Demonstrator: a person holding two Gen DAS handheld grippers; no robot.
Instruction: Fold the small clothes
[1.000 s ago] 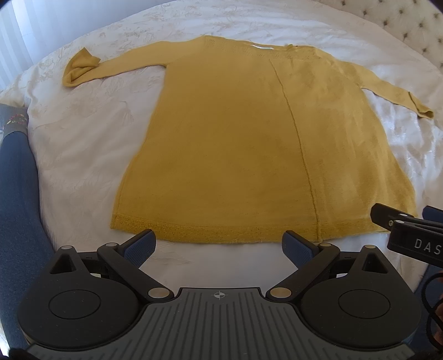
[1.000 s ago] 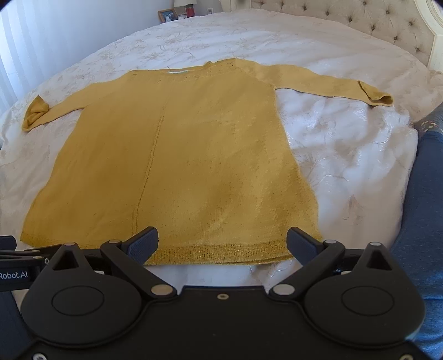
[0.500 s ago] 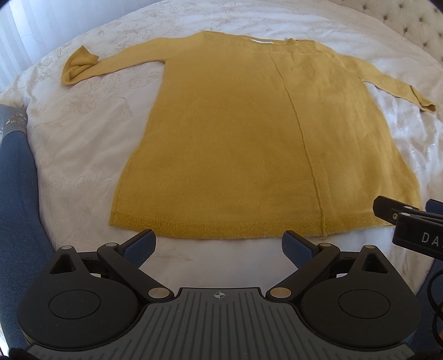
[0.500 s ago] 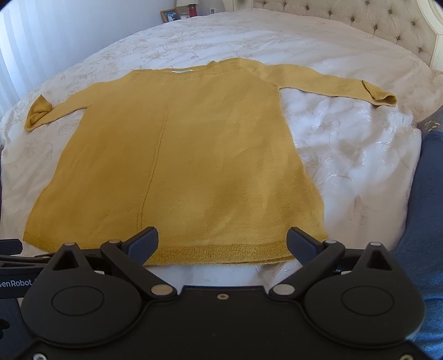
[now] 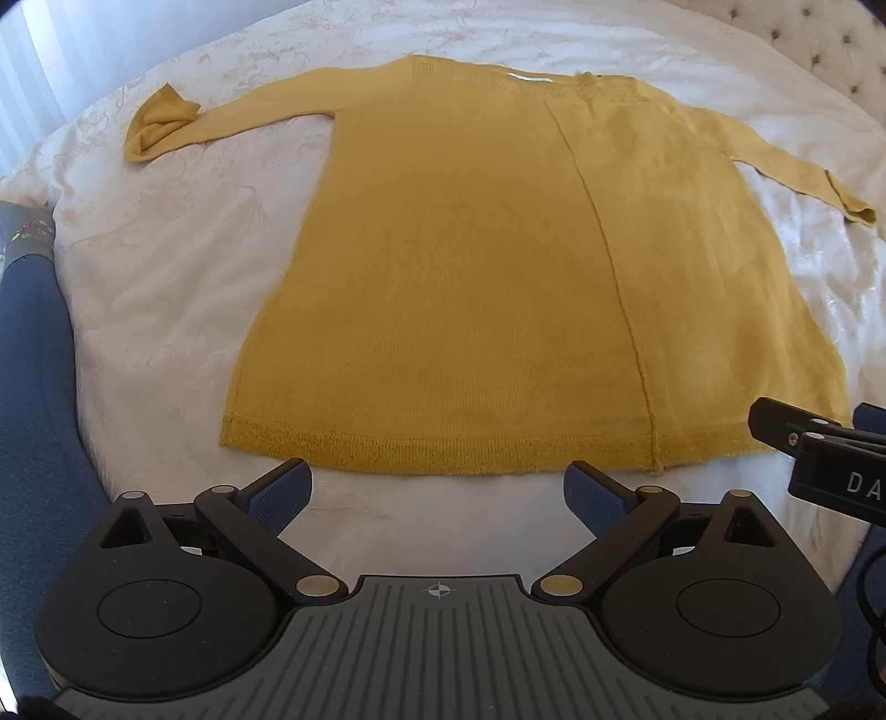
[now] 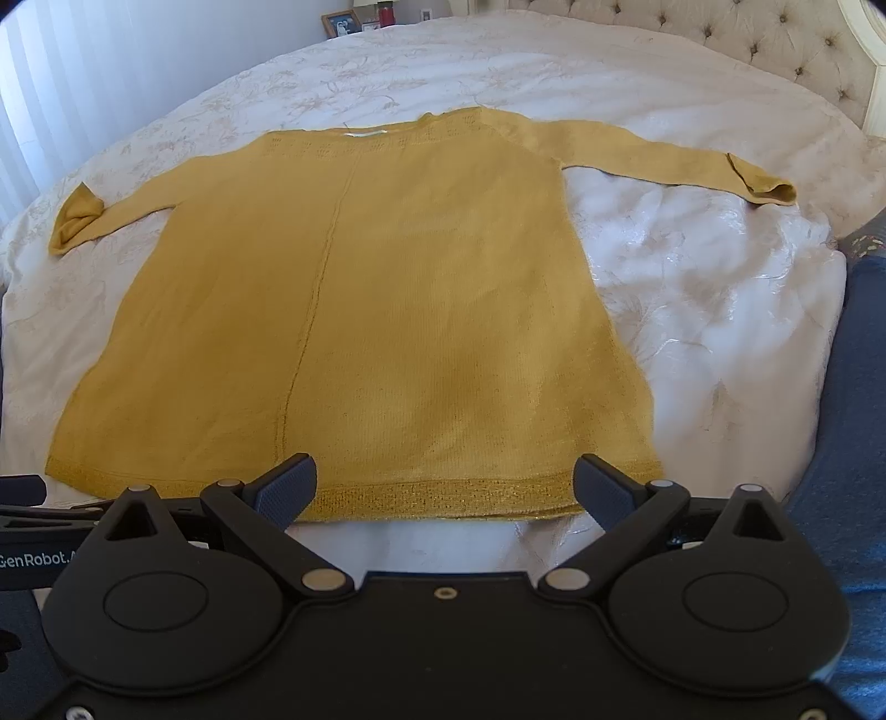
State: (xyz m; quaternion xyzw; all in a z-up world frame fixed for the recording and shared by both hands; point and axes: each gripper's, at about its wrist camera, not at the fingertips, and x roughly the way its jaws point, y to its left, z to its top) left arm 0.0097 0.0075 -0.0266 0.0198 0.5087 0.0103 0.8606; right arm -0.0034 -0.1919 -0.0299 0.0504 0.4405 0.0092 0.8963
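Note:
A mustard-yellow long-sleeved sweater (image 5: 498,277) (image 6: 360,310) lies flat on the white bedspread, hem towards me, both sleeves spread out sideways. Its left cuff (image 5: 158,122) is crumpled; the right cuff (image 6: 767,188) lies flat. My left gripper (image 5: 437,490) hovers open just short of the hem, nothing between its fingers. My right gripper (image 6: 446,490) is open too, its fingertips over the hem's right half. The right gripper's body also shows at the right edge of the left wrist view.
The white embroidered bedspread (image 6: 720,310) stretches around the sweater. A tufted headboard (image 6: 747,39) stands at the far end, with a picture frame (image 6: 340,22) and small items beyond the bed. A person's blue-clad legs (image 5: 33,387) (image 6: 853,387) flank the near edge.
Both grippers have crept forward and lower towards the sweater's hem, which now sits closer to the fingertips. Both stay open; the sweater has not moved.

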